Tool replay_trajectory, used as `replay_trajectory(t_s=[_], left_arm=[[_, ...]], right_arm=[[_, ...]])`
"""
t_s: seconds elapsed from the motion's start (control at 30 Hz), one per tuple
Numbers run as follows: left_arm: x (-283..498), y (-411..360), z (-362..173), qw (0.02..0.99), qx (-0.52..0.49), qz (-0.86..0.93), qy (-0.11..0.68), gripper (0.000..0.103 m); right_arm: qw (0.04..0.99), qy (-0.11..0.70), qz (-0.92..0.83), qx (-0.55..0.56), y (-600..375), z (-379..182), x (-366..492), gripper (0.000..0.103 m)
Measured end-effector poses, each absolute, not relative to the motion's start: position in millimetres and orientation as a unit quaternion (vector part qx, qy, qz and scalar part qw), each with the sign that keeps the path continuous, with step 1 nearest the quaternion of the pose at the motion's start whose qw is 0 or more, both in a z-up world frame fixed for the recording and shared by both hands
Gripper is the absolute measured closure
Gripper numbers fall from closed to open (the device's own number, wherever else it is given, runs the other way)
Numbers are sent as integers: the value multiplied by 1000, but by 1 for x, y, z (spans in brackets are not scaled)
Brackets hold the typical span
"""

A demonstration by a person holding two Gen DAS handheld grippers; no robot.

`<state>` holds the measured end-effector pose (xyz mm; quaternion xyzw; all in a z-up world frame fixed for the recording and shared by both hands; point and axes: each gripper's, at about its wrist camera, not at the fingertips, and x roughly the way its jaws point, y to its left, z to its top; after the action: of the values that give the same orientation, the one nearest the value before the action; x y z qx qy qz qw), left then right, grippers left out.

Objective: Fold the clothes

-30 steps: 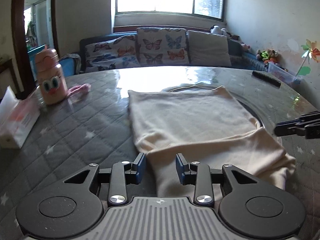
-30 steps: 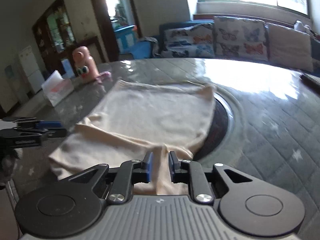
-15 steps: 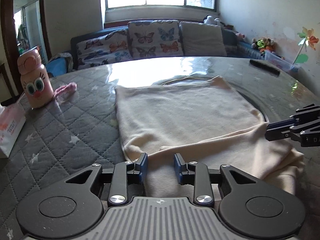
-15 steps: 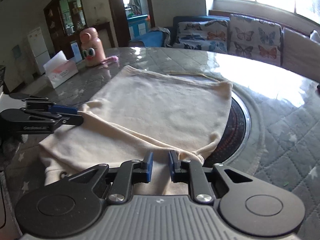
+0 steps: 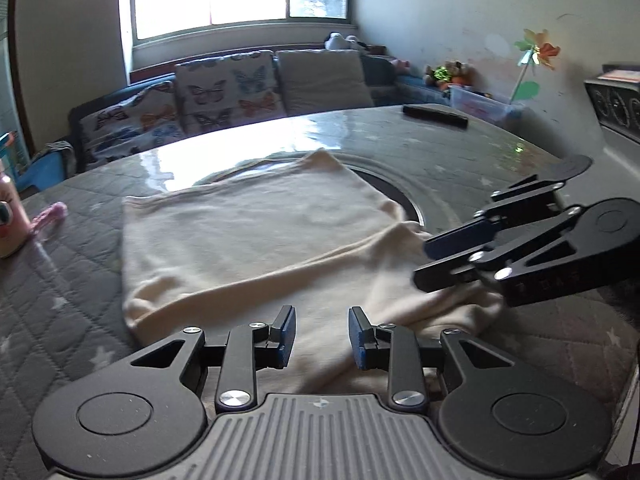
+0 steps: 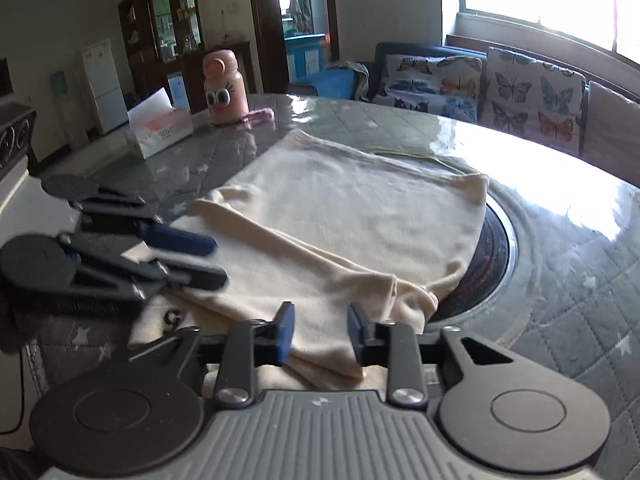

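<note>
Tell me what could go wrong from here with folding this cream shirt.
Both sets of jaws look open, so the bunched near edge of the cream shirt may slump and undo the fold. The left gripper and right gripper sit close together and could collide. The shirt also overlaps the dark inset ring, where fabric might catch.

My left gripper (image 5: pixel 322 338) sits low, jaws apart. Right gripper (image 6: pixel 320 334) likewise parted. Both angle inward, tips close together.
</note>
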<state>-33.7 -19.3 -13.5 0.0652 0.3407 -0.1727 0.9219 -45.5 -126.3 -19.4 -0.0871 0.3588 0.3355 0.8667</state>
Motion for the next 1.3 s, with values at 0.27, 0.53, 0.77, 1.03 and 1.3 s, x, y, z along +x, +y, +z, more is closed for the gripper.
replay_trajectory(t_s=[0.27,0.53,0.77,1.03,1.3], left_arm=[[-43,-14,-13,921,73,-175,340,71],[-82,18,1,919,103,-176,337,66],[-115,19,-7,903,180,-203,333,59],[-114,-5,-29,892,261,-217,299,59],[-103,-5,-25,899,243,-232,282,96]], right_arm=[[867,362,335,-80,-133,-23,-48,73],[864,364,338,-85,-140,-21,-53,73],[853,361,358,-119,-147,-12,-70,64],[841,347,378,-173,-142,-14,-90,52],[832,340,390,-198,-139,-18,-96,48]])
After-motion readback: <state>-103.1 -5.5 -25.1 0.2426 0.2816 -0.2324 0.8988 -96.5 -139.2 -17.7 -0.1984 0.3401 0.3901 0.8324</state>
